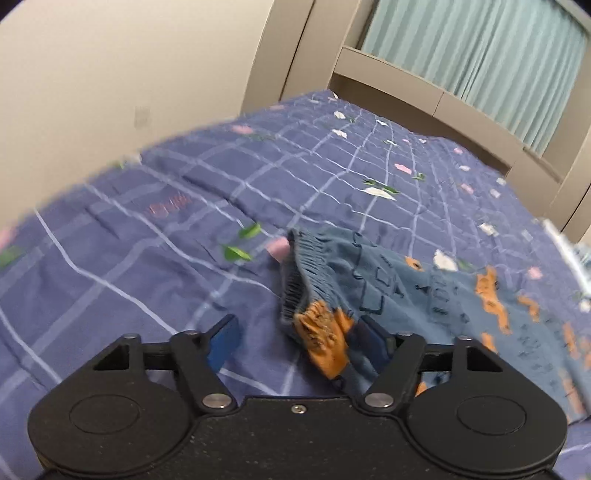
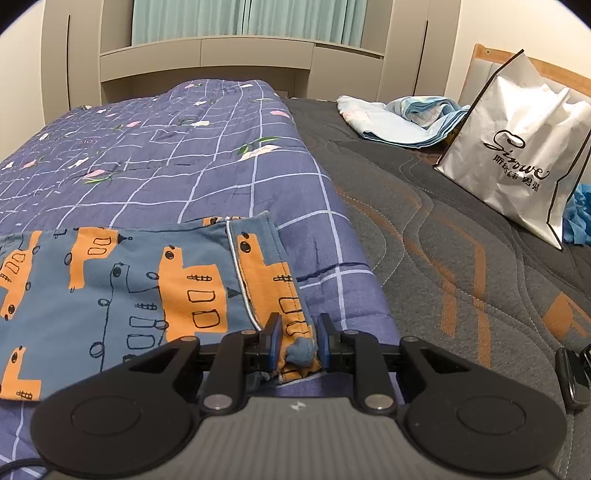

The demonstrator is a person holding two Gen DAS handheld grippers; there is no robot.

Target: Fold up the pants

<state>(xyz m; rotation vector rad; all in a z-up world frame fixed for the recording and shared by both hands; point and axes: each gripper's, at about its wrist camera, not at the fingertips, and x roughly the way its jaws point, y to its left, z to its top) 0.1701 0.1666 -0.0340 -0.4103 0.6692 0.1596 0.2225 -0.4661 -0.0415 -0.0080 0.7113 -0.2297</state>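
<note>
Here: one pants (image 2: pixel 122 291), right tongs (image 2: pixel 297 336) pinching hem.

Your pants (image 2: pixel 122 291) are soft matt printed cloth, elastic waistband (image 1: pixel 303 269) gathered. Quilt (image 2: pixel 184 147) is stitched matt cloth. Gripper bodies: matt black plastic, shiny metal rivets. Bag (image 2: pixel 517 147): crinkled, slightly glossy.

Pants (image 2: pixel 122 291): slate blue, printed with orange vehicle shapes and black line drawings; silver-white piping near the cuff. Quilt (image 2: pixel 155 162): purple-blue, pale grid lines, scattered pink and white flowers with green leaves. Mattress (image 2: pixel 461 258): dark grey with orange wavy stitching; bag (image 2: pixel 517 147): white, black trim and lettering; curtain (image 2: pixel 236 18): pale green.
</note>
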